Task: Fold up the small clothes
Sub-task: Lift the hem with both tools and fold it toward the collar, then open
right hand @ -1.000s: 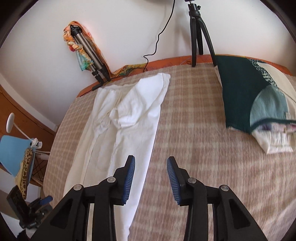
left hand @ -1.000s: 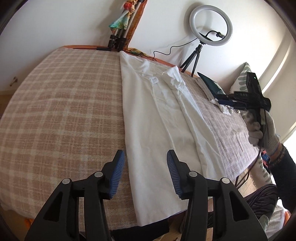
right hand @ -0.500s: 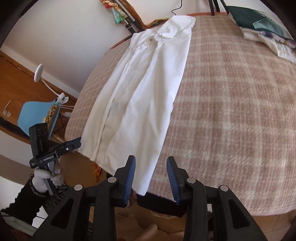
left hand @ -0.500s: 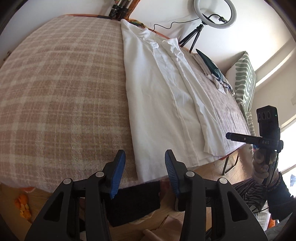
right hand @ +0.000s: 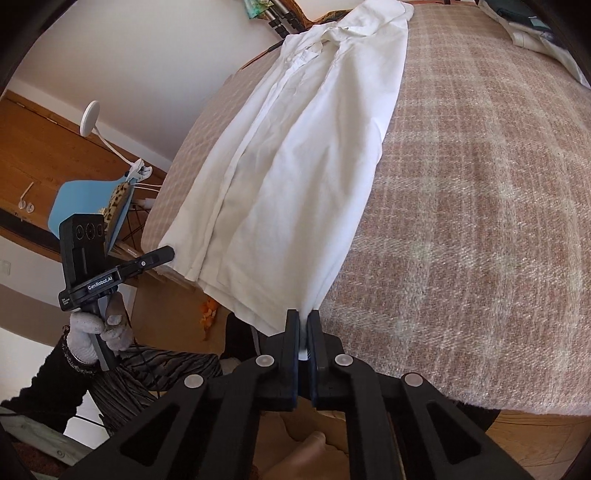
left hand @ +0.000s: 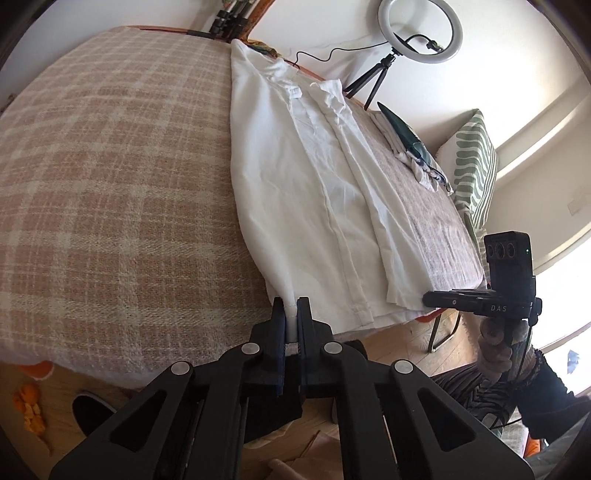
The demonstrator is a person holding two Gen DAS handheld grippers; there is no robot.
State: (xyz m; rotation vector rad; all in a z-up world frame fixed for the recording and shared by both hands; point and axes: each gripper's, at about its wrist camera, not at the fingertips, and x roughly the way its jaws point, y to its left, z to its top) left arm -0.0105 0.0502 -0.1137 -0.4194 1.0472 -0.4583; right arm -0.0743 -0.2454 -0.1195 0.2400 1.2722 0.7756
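- A white shirt [left hand: 314, 192] lies lengthwise on a bed [left hand: 110, 184] with a plaid cover, its hem at the near edge.
- The left hand-held gripper [left hand: 291, 317] has just clamped down on the hem's left corner.
- The right hand-held gripper [right hand: 303, 328] has just closed too, pinching the hem's right corner.
- Folded clothes [left hand: 410, 147] sit far right; a ring light [left hand: 419, 31] stands behind.

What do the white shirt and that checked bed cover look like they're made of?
White shirt: thin woven cloth, probably cotton or linen; matte, with soft creases. Checked bed cover: thick woven blanket, perhaps wool or a blend; coarse weave and a fuzzy surface.
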